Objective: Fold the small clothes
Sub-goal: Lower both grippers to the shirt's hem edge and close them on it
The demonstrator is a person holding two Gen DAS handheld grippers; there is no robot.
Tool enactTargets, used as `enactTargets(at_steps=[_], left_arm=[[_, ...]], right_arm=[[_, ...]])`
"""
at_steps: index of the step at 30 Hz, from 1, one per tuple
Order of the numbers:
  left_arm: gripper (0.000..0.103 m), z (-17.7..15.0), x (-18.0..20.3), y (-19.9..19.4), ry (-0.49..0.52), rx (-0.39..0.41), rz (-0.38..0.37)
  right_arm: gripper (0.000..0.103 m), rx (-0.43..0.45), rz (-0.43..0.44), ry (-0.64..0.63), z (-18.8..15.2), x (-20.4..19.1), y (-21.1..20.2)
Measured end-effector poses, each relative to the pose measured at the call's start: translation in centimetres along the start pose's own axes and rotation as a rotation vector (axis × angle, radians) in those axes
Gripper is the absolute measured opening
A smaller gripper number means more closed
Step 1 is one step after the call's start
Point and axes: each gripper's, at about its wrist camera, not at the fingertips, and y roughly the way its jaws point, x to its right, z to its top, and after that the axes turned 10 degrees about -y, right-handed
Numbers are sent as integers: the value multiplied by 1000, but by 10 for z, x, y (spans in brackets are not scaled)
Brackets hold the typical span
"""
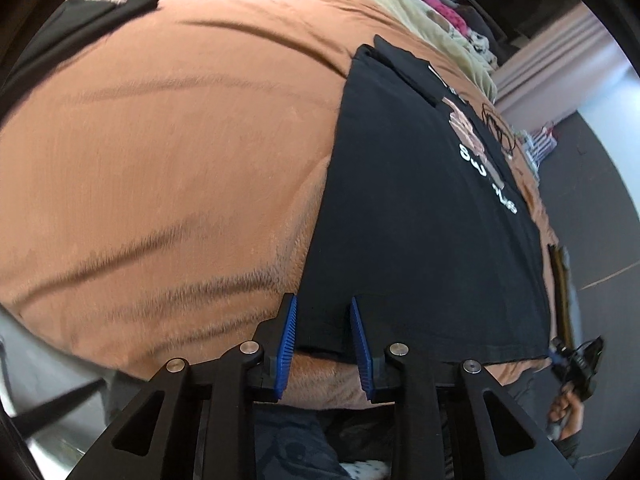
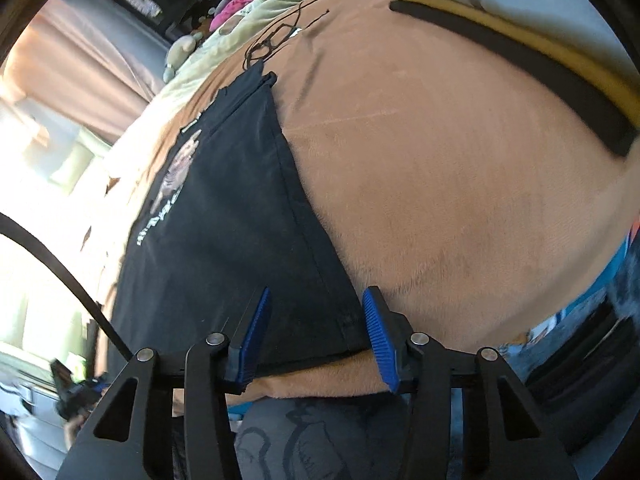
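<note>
While the black shirt (image 1: 420, 208) lies flat on the blanket (image 1: 180, 140), left gripper (image 1: 324, 344) and right gripper (image 2: 316, 336) straddle its hem corners, jaws narrowed, not pinching.

Black printed T-shirt (image 1: 420, 208) flat on brown blanket (image 1: 180, 140)

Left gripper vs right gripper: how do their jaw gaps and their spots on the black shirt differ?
The left gripper has the narrower jaw gap; the right gripper stands wider. The left one straddles the black shirt at its near left hem corner, the right one at the opposite near corner. Neither visibly pinches the cloth. Both have blue ribbed pads and point down at the hem on the brown blanket.
</note>
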Motion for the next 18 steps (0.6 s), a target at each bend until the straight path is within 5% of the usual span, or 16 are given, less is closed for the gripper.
enactTargets(at_steps=[18], left_arm=[[28, -7, -8, 1, -156, 3, -130]], right_arm=[[45, 91, 149, 211, -26, 34, 0]])
